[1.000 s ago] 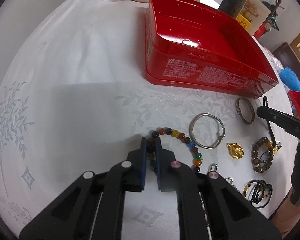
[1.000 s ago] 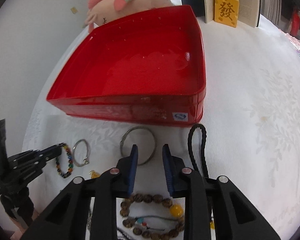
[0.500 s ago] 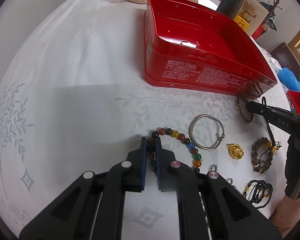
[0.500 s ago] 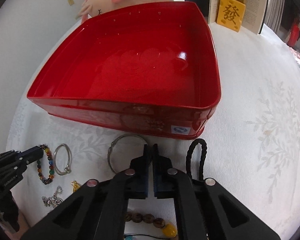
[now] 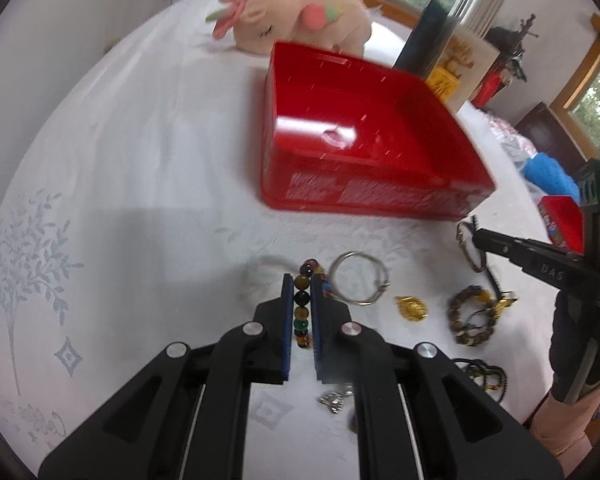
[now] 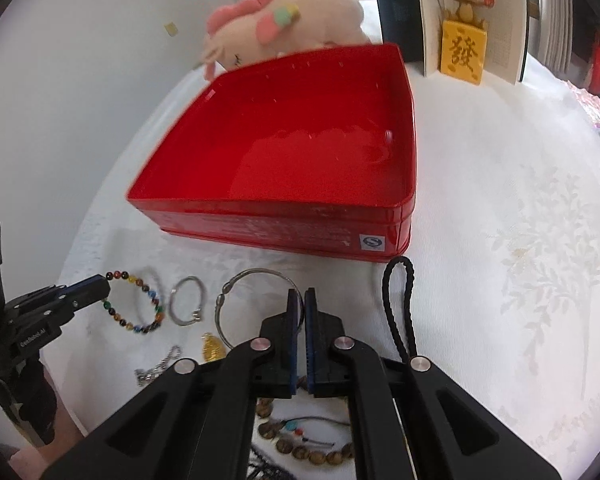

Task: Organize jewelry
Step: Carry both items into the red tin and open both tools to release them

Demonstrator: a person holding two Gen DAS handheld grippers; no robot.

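Note:
My left gripper [image 5: 302, 280] is shut on a multicoloured bead bracelet [image 5: 302, 308], held just above the white cloth. From the right wrist view that bracelet [image 6: 138, 308] hangs as a loop from the left gripper [image 6: 100, 286]. My right gripper [image 6: 299, 294] is shut on the rim of a thin silver bangle [image 6: 256, 272]. The left wrist view shows the right gripper [image 5: 478, 236] at the far right, pinching the bangle [image 5: 469, 260]. An open red tin [image 5: 364, 160] stands behind the jewelry, with nothing in it.
On the cloth lie a smaller silver bangle [image 6: 186, 306], a gold pendant [image 5: 411, 307], a brown bead bracelet [image 5: 472, 316], a black cord loop [image 6: 400, 308], a silver chain [image 6: 156, 368] and black beads [image 5: 484, 374]. A plush toy [image 5: 296, 16] and a calendar stand [image 6: 464, 44] are behind the tin.
The right gripper's jaws closed onto the thin bangle's rim. Both grippers rose and pulled back; the bead bracelet came up off the cloth between the left pads.

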